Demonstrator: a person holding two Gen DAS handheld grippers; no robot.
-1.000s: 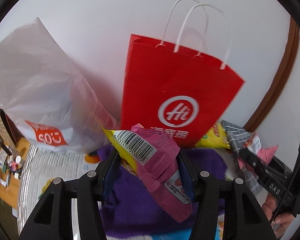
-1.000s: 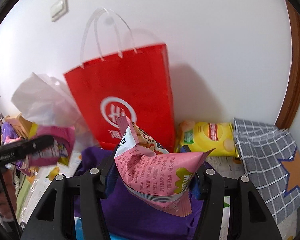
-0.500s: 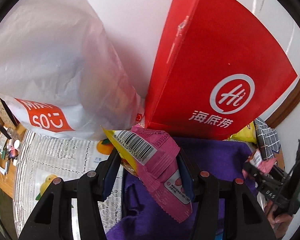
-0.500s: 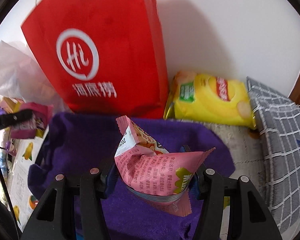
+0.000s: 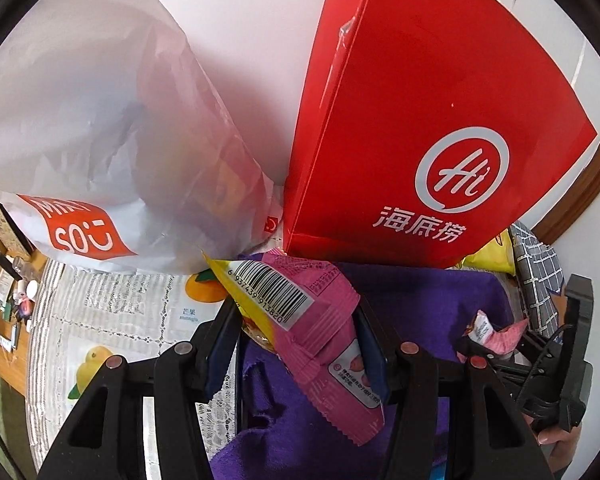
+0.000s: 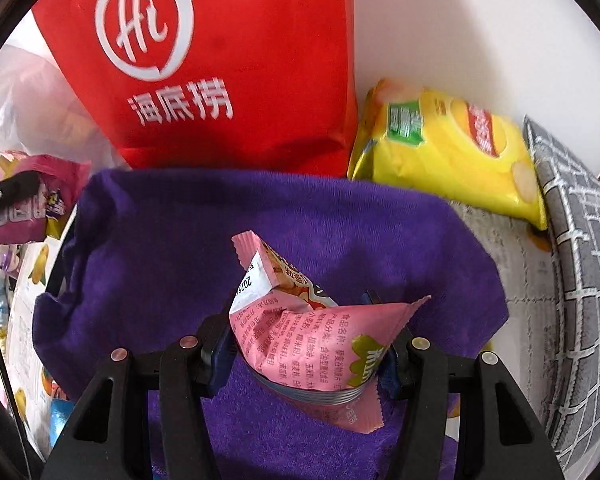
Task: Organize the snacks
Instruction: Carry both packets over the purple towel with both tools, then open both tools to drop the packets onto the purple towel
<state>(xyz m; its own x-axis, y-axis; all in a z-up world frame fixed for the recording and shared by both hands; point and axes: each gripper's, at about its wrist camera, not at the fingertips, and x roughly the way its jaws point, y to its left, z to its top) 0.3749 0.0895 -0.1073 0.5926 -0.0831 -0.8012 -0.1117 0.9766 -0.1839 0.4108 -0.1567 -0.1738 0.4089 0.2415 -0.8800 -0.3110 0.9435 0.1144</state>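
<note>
You hold a snack in each tool, so the main risk is a slip. Your left gripper [image 5: 296, 340] clamps a magenta packet with a barcode [image 5: 300, 320] near one edge only; most of the pack hangs free below the pads, so a quick tilt could let it twist or slide out. Your right gripper [image 6: 308, 344] pinches a pink snack pouch [image 6: 312, 340] across its puffy middle; squeeze harder and you likely crush what is inside, loosen and it probably drops early

Both packs hang over the purple towel [image 6: 260, 220], which lies in front of the red paper bag [image 6: 236, 60]. That bag stands tall and light against the wall, with a white plastic bag [image 5: 92, 120] leaning on its left side; brush either with a tool and it could tip onto the towel. The yellow chip bag [image 6: 452, 148] lies just beside the towel's far right corner, so a careless drop there would pile snacks together instead of sorting them. Your right tool shows at the edge of the left view, near enough that the two could collide if you bring them in together

Both hands angle steeply down toward the towel, jaws side by side, neither pack touching the cloth as far as I can tell
</note>
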